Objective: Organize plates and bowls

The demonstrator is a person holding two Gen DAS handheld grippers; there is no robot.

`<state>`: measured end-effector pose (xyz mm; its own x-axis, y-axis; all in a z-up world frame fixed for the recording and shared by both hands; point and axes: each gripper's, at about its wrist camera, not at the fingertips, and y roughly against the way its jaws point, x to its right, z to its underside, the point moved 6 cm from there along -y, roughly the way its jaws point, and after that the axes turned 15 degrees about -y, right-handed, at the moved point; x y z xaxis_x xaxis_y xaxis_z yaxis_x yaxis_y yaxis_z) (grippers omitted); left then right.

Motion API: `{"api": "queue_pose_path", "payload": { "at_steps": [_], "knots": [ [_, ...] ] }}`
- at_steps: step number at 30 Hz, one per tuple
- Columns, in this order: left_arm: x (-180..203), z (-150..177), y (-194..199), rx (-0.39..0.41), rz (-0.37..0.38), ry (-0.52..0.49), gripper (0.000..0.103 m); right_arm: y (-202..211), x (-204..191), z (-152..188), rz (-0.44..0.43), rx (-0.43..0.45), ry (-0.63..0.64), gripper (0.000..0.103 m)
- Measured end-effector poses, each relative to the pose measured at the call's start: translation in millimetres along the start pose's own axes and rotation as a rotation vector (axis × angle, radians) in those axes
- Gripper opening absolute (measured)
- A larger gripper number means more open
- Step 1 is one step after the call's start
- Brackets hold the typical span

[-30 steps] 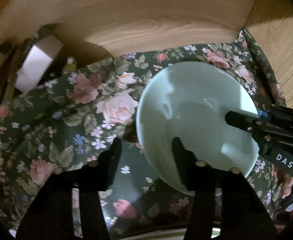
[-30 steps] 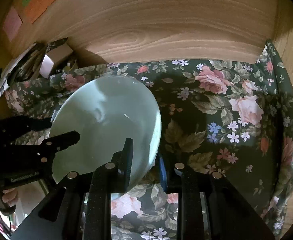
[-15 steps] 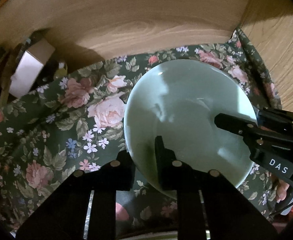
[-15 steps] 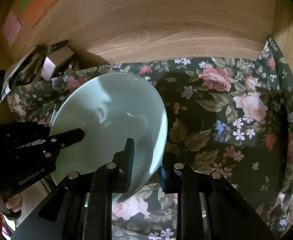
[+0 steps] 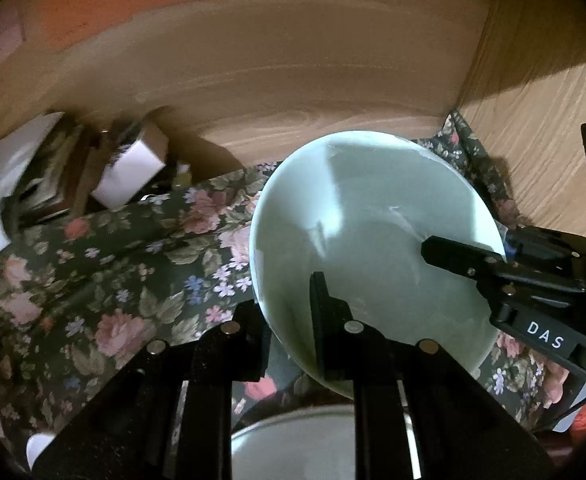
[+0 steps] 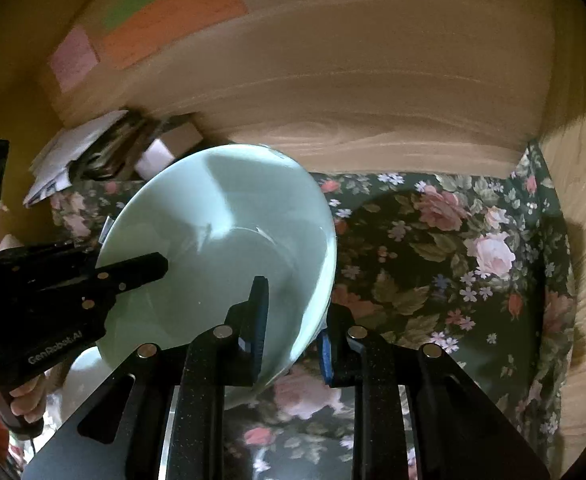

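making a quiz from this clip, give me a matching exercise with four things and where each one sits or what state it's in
Things:
1. pale green ceramic bowl
2. dark floral tablecloth
3. small white cardboard box
4. orange paper sheet

Places or states:
A. stuck flat on the wooden wall
B. gripped at its rim by the left gripper and the right gripper
C. spread over the surface below
D. against the wall, among clutter at the far left

Pairs: 1-B, 2-C, 3-D, 4-A

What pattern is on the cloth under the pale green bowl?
Dark green floral cloth with pink roses and small blue and white flowers, clearest in the right wrist view.
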<state>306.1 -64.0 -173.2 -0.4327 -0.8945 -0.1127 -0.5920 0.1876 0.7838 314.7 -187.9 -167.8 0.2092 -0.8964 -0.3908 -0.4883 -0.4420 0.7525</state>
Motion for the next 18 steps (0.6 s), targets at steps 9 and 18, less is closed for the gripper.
{"api": "queue_pose_path", "payload": {
  "at_steps": [9, 18],
  "knots": [
    [-11.8, 30.1, 39.5, 0.03, -0.041, 0.039, 0.017, 15.4, -36.3, 20.3, -0.041, 0.018, 0.044, 0.02],
    [-32.1, 71.9, 83.1, 0.058, -0.09, 0.106, 0.017, 21.0, -82.6, 47.6, -0.086, 0.021, 0.111, 0.02]
  ]
}}
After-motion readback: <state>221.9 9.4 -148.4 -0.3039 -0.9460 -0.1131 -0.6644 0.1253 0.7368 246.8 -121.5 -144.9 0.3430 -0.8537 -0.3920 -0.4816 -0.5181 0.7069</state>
